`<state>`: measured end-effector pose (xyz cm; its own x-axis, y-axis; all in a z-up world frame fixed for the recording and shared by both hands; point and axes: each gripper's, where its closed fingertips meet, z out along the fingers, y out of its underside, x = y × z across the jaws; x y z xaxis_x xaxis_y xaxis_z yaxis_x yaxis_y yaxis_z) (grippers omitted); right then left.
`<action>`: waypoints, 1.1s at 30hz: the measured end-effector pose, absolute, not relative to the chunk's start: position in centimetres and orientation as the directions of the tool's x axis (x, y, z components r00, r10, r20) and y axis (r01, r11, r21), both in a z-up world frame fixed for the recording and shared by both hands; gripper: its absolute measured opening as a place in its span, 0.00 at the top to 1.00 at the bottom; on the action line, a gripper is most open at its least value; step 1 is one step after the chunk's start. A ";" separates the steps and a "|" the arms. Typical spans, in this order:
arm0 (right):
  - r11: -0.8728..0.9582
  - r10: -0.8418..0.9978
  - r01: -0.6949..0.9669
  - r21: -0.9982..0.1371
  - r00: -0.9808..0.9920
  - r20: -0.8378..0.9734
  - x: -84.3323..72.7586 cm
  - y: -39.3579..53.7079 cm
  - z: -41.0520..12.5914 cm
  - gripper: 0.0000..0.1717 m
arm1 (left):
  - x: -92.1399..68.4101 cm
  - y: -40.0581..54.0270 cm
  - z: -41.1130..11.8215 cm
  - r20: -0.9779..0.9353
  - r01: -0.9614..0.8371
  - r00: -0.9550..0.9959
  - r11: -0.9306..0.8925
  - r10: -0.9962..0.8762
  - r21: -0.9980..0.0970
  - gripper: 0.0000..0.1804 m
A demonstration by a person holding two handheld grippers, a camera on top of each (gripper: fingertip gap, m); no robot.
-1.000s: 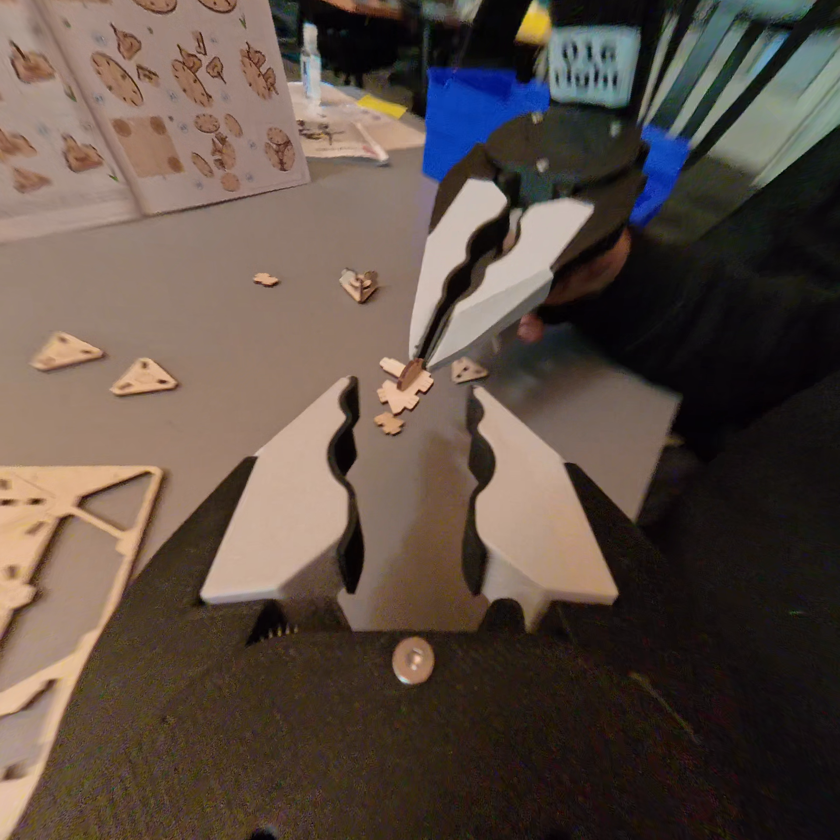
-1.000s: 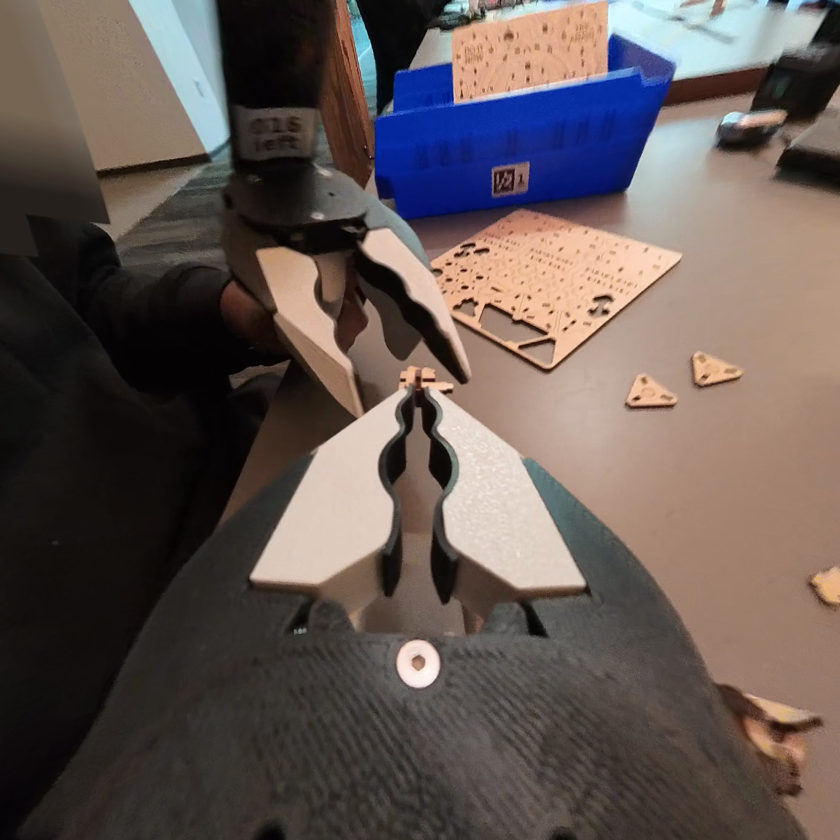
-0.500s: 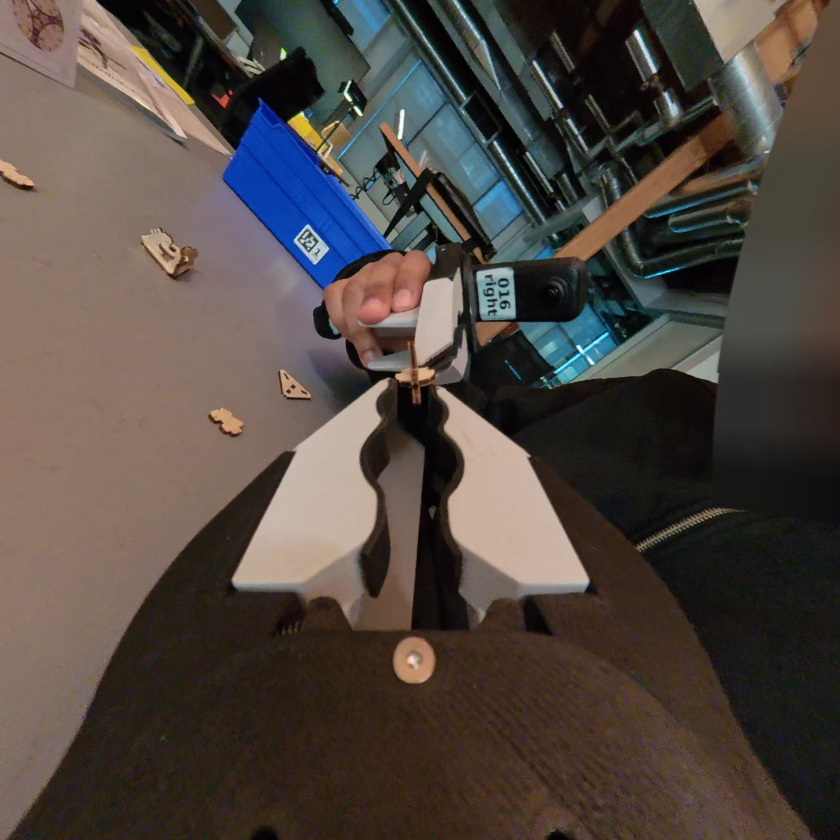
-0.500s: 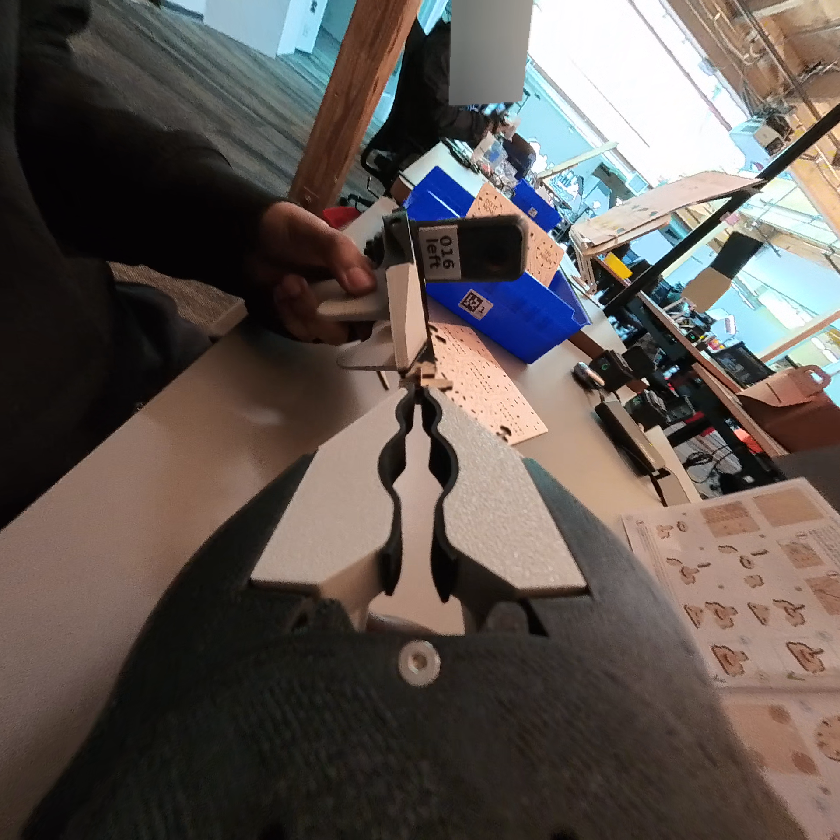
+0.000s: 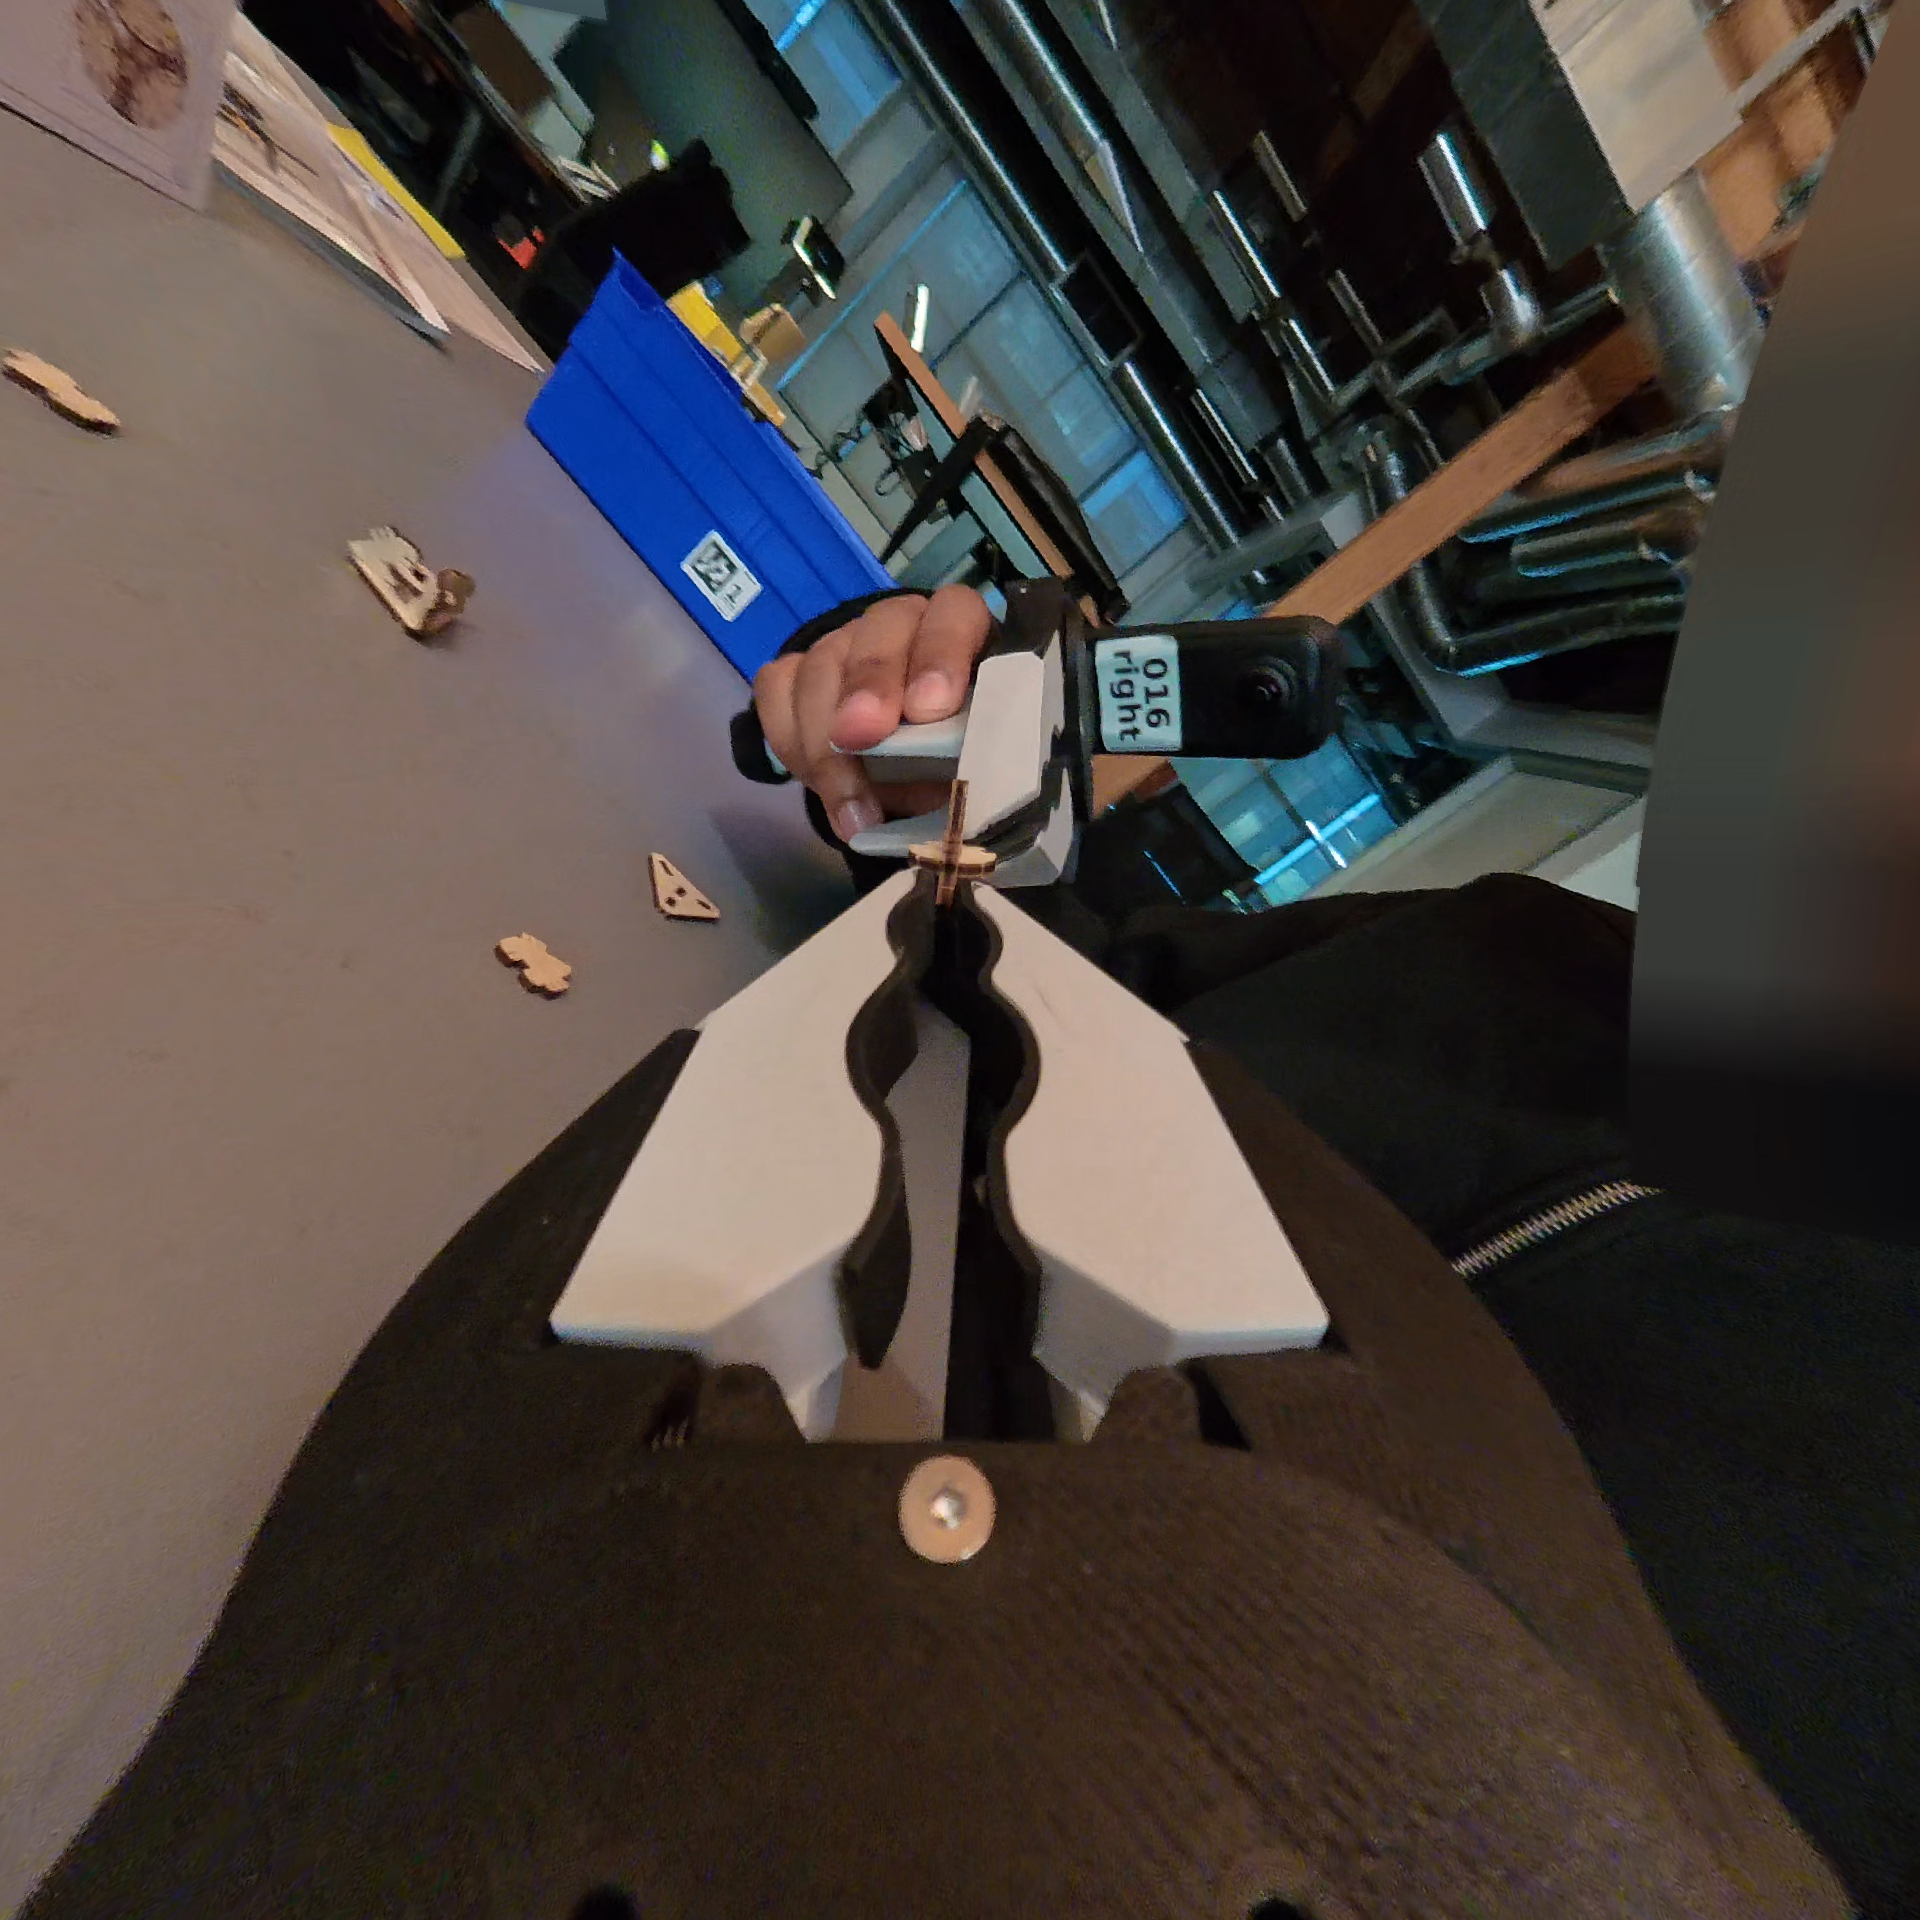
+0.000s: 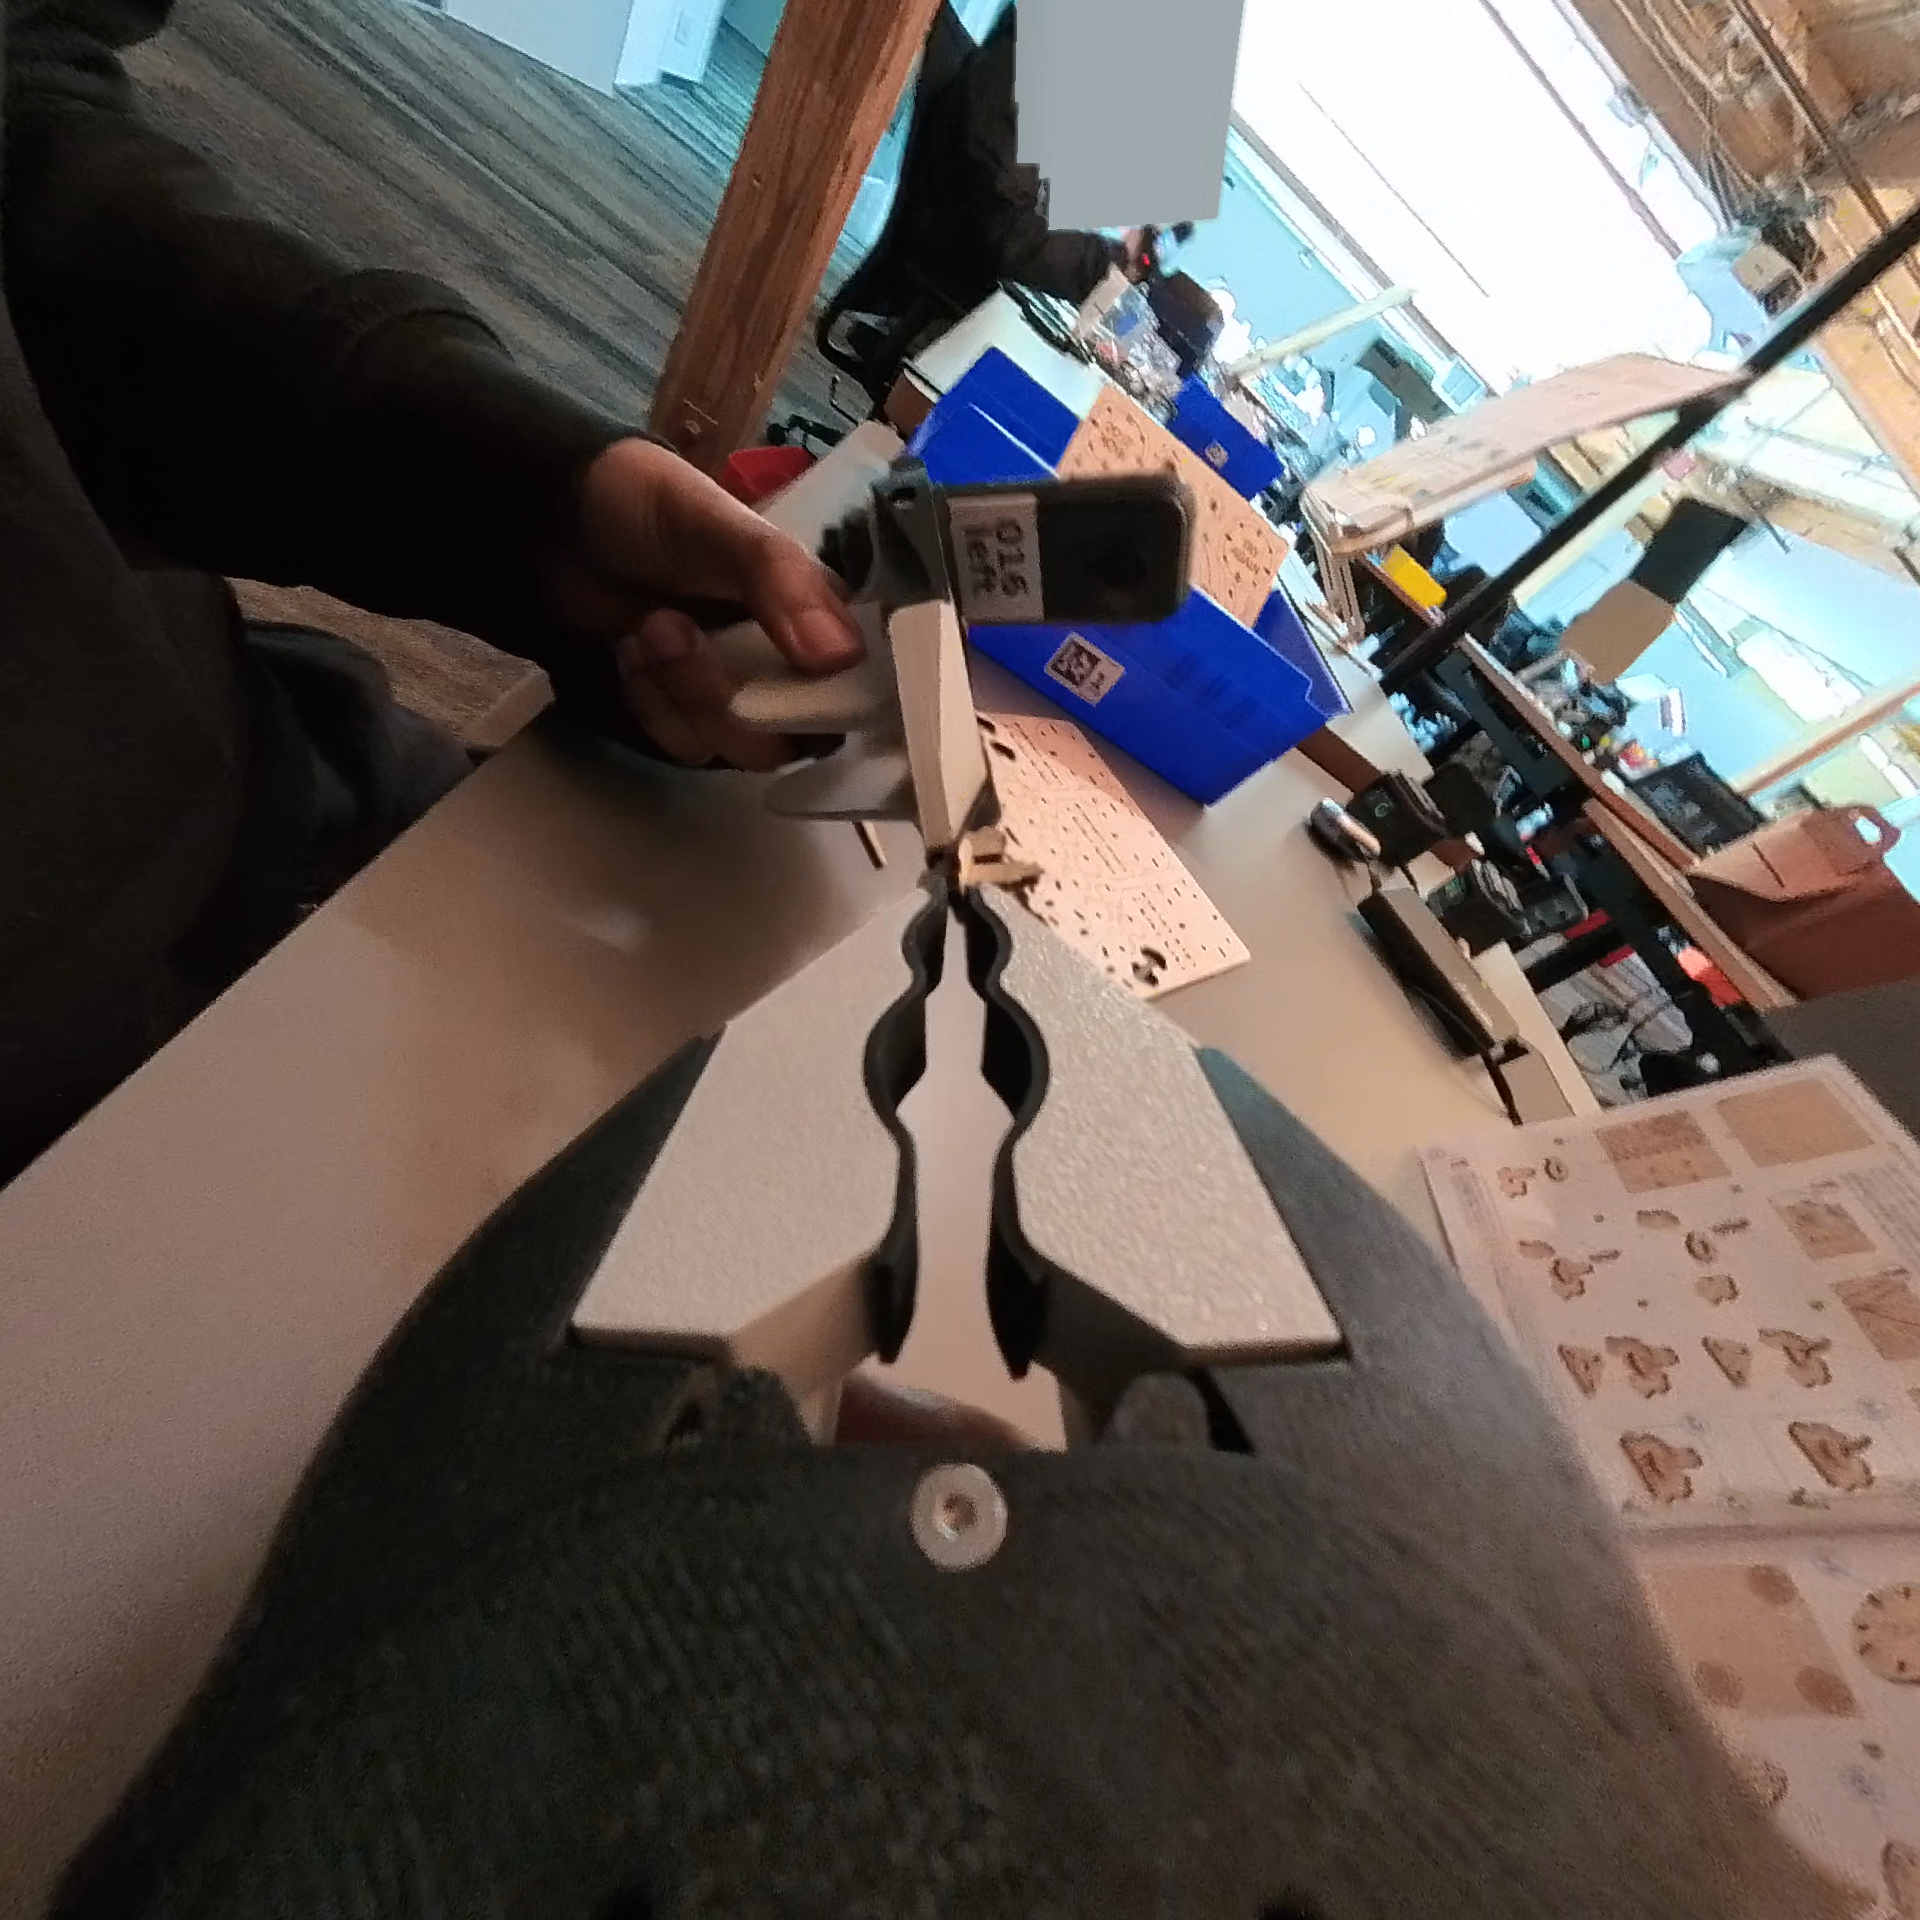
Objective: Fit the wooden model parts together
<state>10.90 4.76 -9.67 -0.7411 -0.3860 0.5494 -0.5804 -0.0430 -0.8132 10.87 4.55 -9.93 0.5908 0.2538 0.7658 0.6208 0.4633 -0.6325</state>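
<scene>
Two tongs, left and right, meet tip to tip above the grey surface, each pinched tight on one slat of a small wooden cross.

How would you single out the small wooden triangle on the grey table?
Start at the blue bin on the grey table and come toward the camera, to just left of the left gripper. The wooden triangle lies flat there; unlike the lobed wooden piece beside it, it has straight edges and small dark slots.
</scene>
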 end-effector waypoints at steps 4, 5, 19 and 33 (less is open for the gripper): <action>0.068 -0.331 -0.509 -0.858 -0.823 0.462 8.2 4.7 -10.4 0.91 | 9.5 2.6 -11.5 0.733 0.558 0.508 0.476 0.452 -0.680 1.00; 0.129 -0.343 -0.481 -0.867 -0.842 0.416 7.5 4.9 -11.2 0.89 | 9.2 2.2 -12.3 0.709 0.556 0.474 0.446 0.522 -0.701 1.00; 0.619 -0.406 -0.285 -0.731 -0.914 0.012 6.7 4.9 -19.4 0.79 | 7.5 2.4 -16.6 0.471 0.618 0.307 0.203 0.827 -0.759 1.00; 0.541 -0.368 -0.430 -0.723 -0.894 0.257 5.9 3.8 -18.9 0.93 | 7.2 2.1 -17.6 0.489 0.657 0.255 0.222 0.835 -0.721 1.00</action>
